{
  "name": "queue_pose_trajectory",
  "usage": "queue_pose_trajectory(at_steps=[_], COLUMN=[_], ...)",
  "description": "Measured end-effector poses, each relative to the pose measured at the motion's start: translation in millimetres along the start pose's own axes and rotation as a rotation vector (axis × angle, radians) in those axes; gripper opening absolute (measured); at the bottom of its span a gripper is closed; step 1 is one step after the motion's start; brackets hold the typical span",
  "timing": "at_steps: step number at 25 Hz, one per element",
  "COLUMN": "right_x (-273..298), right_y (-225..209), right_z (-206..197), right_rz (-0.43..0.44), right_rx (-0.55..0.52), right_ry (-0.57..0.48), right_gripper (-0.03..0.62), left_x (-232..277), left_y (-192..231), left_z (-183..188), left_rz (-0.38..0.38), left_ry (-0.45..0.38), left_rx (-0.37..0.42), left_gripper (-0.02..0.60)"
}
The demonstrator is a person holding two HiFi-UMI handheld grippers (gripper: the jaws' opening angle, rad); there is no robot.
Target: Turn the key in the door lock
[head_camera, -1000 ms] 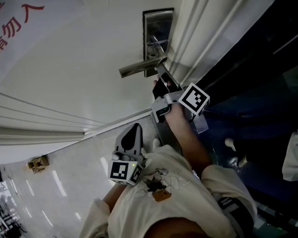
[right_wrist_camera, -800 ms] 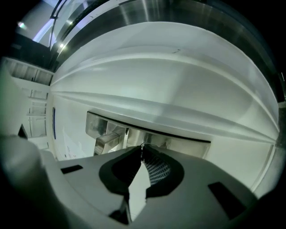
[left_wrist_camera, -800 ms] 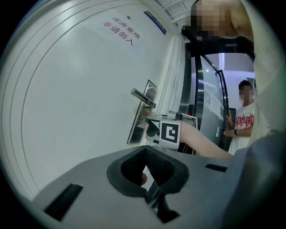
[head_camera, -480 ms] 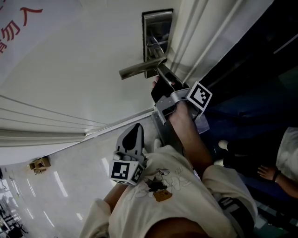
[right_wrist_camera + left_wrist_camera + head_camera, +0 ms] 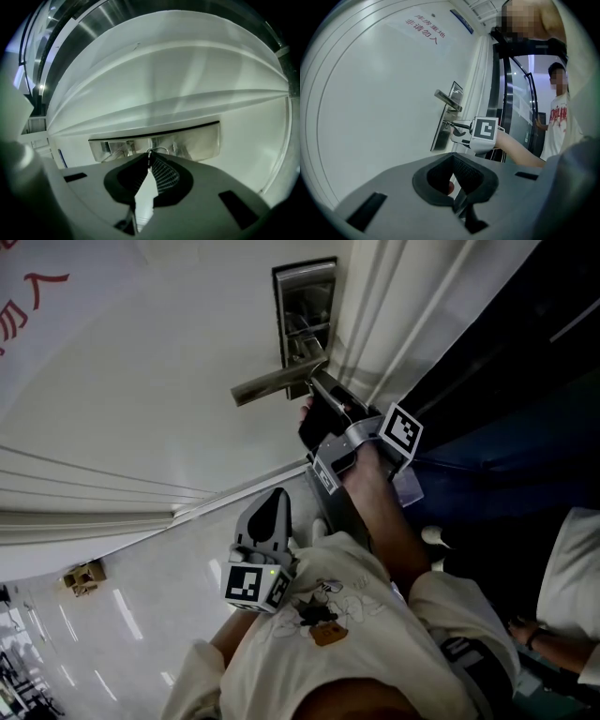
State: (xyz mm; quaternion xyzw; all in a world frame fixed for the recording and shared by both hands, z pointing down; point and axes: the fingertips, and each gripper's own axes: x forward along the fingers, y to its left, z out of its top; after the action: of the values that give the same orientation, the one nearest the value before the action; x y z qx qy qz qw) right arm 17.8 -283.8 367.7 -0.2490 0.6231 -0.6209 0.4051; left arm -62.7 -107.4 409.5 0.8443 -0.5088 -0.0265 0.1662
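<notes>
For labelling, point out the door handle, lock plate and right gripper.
door handle (image 5: 270,383): head view, middle of lever.
lock plate (image 5: 305,287): head view, upper face.
right gripper (image 5: 317,382): head view, between its fingertips.

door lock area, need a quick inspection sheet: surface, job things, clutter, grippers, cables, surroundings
surface: white door with red print near its top
job's things: metal lock plate with its lever handle; the key sits in the plate below the handle
clutter: small tan object on the floor by the door
grippers: right gripper shut on the key at the plate; left gripper shut, empty, held back from the lock
cables: nothing seen
surroundings: glossy floor; a person in a white shirt stands beyond the door's edge
</notes>
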Motion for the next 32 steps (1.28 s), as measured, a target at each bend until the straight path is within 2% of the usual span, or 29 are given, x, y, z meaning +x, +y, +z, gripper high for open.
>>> queue_pose_trajectory(at_steps=[4,6,8,12,18,21,27,32], right_x=[1.0,-0.9,-5.5,-22.9,-54.4,-63.4,-71.4,-74.9], right_y=[2.4,4.1,4.4,1.4,7.1,10.3,4.8,-22.1], right_z=[0.9,2.5,5.3,8.2,-16.5,-31.9,-56.0,-77.8], right_rz=[0.027,0.036,0.033,0.027,-0.004,-0.016,-0.095,-0.185], right_rx=[-0.024,-0.044,-0.087,-0.207,-0.498,-0.694,-1.070,-1.231], right_ry=[0.008,0.006,0.003,-0.002,0.026,0.041,0.063,0.131], right_gripper=[0.034,0.088,0.126,0.141,0.115,0.084,0.032,0.014], left_x=[2.6,3.3,4.7,8.3,10.3,13.0,14.7,10.9], left_y=[-2.0,-2.3,-1.4,3.1,5.4,6.6,12.6,19.7], left_z=[-1.5,-2.2,-2.9,-4.0,-0.2,0.8,5.6,2.8], left_rz=[-0.009,-0.011,-0.012,-0.013,-0.012,-0.019,-0.033,-0.062], left_ry=[0.001,0.006,0.009,0.006,0.003,-0.003,-0.011,0.005], left_rx=[-0.007,-0.010,-0.012,-0.014,-0.013,-0.021,-0.056,-0.071], left_gripper=[0.005,0.005,0.005,0.005,0.005,0.005,0.005,0.005])
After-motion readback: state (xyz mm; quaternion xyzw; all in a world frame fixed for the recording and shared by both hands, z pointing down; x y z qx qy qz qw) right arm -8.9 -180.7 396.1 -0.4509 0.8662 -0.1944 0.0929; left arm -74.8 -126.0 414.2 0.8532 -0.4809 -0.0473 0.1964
